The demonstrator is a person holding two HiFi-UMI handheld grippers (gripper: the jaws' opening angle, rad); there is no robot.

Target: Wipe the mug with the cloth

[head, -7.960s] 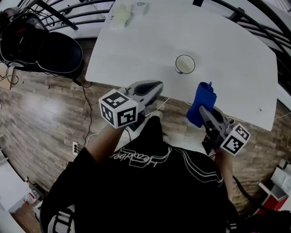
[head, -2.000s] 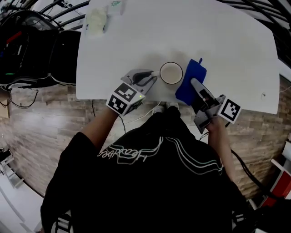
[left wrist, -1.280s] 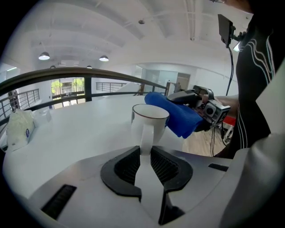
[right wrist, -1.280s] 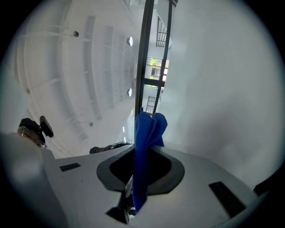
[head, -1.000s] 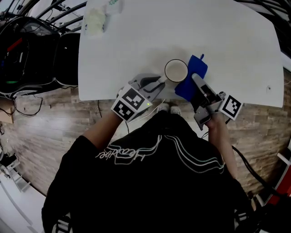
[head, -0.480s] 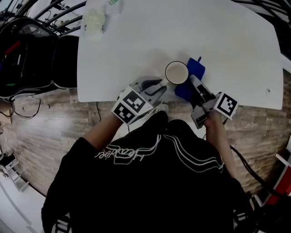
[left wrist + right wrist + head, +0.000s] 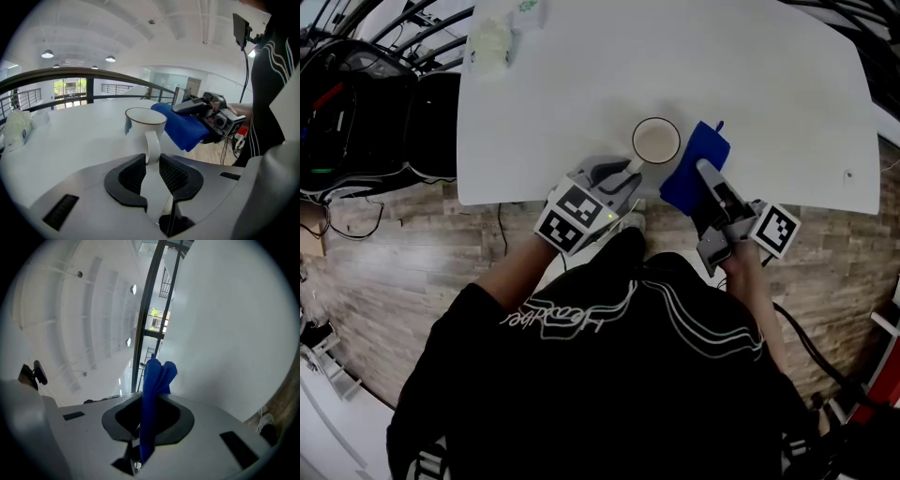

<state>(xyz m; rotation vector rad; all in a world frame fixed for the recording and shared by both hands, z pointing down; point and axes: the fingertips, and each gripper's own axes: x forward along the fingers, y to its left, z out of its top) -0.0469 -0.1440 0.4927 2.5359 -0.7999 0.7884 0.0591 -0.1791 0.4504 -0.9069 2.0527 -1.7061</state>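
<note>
— Left gripper (image 7: pixel 632 171) pinching the mug (image 7: pixel 656 141) by its handle, at the mug's seven o'clock, near the counter (image 7: pixel 769 84) edge!
— And at three o'clock of the mug, the blue cloth (image 7: pixel 711 150), clamped in the right gripper (image 7: pixel 701 169), sits against its side.

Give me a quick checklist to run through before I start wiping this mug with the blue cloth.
1. Mug standing upright on the table: ok.
2. Left gripper on the mug's handle, with a pad against each side of it: ok.
3. Right gripper clamped on the cloth: ok.
4. Enough cloth sticking out past the right gripper's jaws to wipe with: ok.
5. Cloth already touching the mug's wall: cannot tell. It sits right beside the mug on the side away from the handle.
6. Mug empty inside: cannot tell.
</note>
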